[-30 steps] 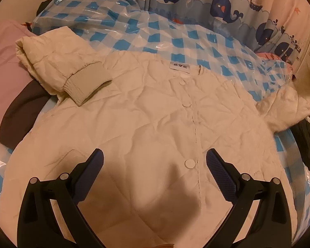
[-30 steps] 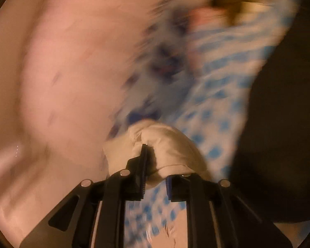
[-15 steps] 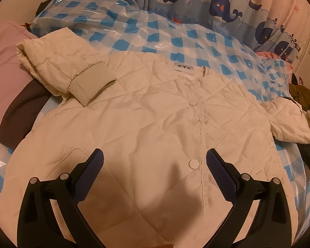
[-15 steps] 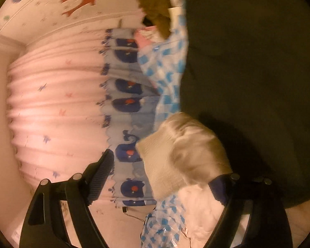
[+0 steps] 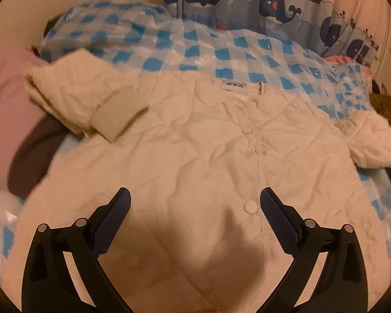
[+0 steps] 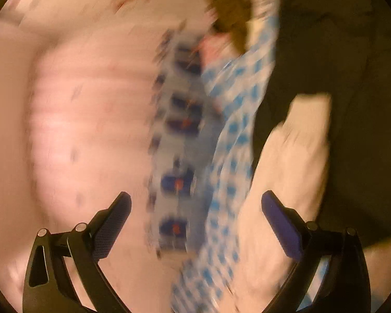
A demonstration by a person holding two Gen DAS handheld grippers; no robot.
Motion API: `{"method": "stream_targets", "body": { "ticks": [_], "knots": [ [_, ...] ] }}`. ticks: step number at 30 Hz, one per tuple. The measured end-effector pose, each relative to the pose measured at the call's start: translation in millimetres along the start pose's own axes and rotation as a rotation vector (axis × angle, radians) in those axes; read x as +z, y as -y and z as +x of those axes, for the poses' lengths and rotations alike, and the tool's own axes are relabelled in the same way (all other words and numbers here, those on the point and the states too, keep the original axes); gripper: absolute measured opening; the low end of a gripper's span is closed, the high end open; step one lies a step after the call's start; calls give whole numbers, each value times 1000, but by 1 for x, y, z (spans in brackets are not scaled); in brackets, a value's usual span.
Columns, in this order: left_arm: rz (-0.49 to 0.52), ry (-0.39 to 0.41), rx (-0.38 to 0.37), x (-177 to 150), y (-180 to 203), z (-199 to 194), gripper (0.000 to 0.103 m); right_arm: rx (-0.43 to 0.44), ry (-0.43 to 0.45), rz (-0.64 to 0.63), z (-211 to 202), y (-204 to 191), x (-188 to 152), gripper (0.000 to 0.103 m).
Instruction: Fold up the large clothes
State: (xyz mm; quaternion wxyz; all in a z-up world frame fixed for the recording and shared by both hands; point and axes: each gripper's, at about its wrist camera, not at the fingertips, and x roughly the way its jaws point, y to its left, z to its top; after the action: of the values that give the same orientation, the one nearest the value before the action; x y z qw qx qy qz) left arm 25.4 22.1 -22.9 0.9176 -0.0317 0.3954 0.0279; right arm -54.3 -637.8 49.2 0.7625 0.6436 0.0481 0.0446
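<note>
A cream quilted jacket [image 5: 195, 161] lies front-up and buttoned on a blue-and-white checked plastic sheet [image 5: 221, 49]. Its left sleeve [image 5: 91, 104] is folded in, the ribbed cuff resting on the shoulder. Its right sleeve [image 5: 372, 146] lies spread out to the right. My left gripper [image 5: 195, 206] hovers open and empty over the lower front, near a button. My right gripper [image 6: 196, 208] is open and empty; the blurred right wrist view shows the loose right sleeve [image 6: 286, 172] beside its right finger.
A pink and a dark garment [image 5: 26, 135] lie left of the jacket. A whale-print curtain [image 5: 273, 2] hangs behind the bed. A dark garment [image 6: 338, 65] and a brown item [image 5: 385, 104] lie at the right edge.
My right gripper opened and let go of the right sleeve, which now lies spread out to the right. The right wrist view keeps swinging. My left gripper stays open over the jacket.
</note>
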Motion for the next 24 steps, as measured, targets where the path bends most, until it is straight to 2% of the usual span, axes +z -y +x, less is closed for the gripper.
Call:
{"method": "stream_targets", "body": {
  "ticks": [2, 3, 5, 8, 11, 12, 13, 15, 17, 21, 24],
  "knots": [
    [62, 43, 63, 1, 7, -6, 96, 20, -134, -50, 8, -11, -43, 96],
    [118, 75, 121, 2, 12, -10, 96, 42, -208, -49, 15, -13, -71, 96],
    [219, 125, 228, 10, 14, -17, 96, 62, -331, -12, 29, -7, -125, 96],
    [356, 158, 300, 30, 1, -17, 96, 75, -501, 61, 56, 15, -203, 96],
    [540, 152, 254, 50, -17, -14, 96, 23, -662, 75, 76, 47, -266, 96],
    [651, 132, 218, 54, -27, -9, 96, -2, -706, 87, 80, 55, -279, 96],
    [707, 119, 197, 56, -33, -7, 96, -24, -741, 112, 84, 66, -288, 96],
    [841, 74, 126, 58, -49, -2, 96, -36, -743, 120, 86, 73, -289, 96],
    [912, 42, 72, 63, -64, -2, 96, -19, -727, 125, 85, 72, -286, 96],
    [942, 55, 78, 69, -78, 11, 96, -19, -724, 114, 79, 72, -287, 96],
    [1021, 17, 143, 65, -82, 33, 96, -25, -729, 115, 82, 74, -285, 96]
  ]
}}
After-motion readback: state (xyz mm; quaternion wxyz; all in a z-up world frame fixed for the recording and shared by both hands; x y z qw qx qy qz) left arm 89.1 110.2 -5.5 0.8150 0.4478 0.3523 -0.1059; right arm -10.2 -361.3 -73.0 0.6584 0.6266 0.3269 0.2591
